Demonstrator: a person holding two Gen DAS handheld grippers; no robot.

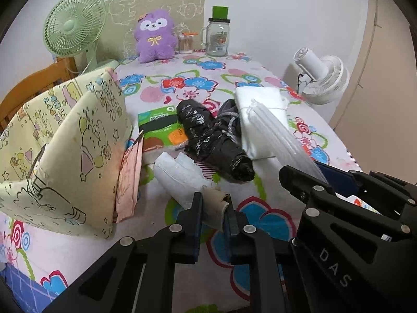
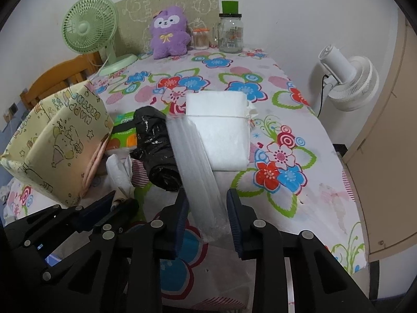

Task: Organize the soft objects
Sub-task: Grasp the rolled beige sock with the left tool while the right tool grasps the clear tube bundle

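Currently my left gripper (image 1: 214, 215) is pinching a beige cloth piece (image 1: 216, 203) low over the floral surface (image 1: 260, 73). My right gripper (image 2: 207, 215) is spread around a clear bubble-wrap strip (image 2: 194, 161), pads apart from it. Black bag roll (image 2: 156, 146) lies at 11 o'clock of the right gripper, white foam block (image 2: 221, 130) at 12.

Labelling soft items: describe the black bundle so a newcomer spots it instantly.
On the flower-print tablecloth, look mid-table, just right of the pale yellow cartoon-print box. The crinkled black plastic bag roll lies between a green printed packet and a white string-tied bundle. It is the only glossy black thing there.
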